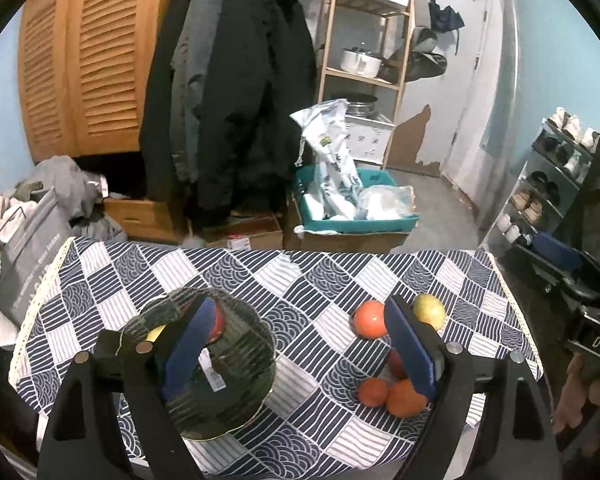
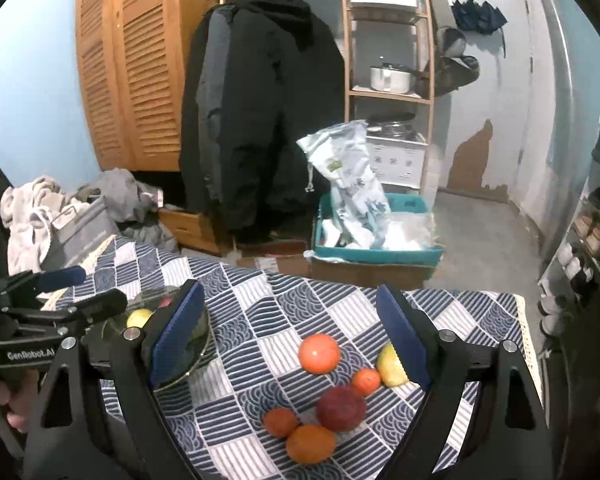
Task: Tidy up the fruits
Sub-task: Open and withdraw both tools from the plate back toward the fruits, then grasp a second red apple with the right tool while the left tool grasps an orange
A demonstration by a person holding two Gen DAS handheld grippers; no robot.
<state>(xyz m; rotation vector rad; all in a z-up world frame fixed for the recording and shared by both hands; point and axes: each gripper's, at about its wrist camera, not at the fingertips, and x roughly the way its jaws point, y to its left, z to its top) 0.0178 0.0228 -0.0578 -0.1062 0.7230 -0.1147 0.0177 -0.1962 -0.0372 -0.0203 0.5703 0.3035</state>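
- Left gripper point(image 1: 300, 344): blue-padded jaws spread wide, nothing between the pads; hovering above the table, clear of everything on it.
- Right gripper point(image 2: 290, 340): blue-padded jaws likewise wide apart, gripping nothing; raised over the loose fruit.
- Table covered by navy-and-white patchwork cloth point(image 1: 292, 280) with cream lace edging.
- Dark ribbed glass bowl point(image 1: 220, 380) on the table's left part, partly hidden behind the left gripper's left finger; holding 1 red fruit point(image 1: 218, 322) and 1 yellow fruit point(image 2: 139, 317).
- Loose fruit on the cloth's right part, well apart from the bowl: large orange-red round fruit point(image 2: 319, 353), yellow-green pear-like fruit point(image 2: 390, 366), small orange tangerine point(image 2: 366, 381), dark red round fruit point(image 2: 341, 408), small reddish-orange tangerine point(image 2: 281, 422), larger orange citrus point(image 2: 311, 443).
- Dark red fruit touching the larger orange citrus; both tangerines just beside it.
- Behind the table: black hanging coats point(image 1: 236, 92), teal plastic crate point(image 1: 356, 224) of white bags, wooden louvred wardrobe point(image 1: 80, 56).
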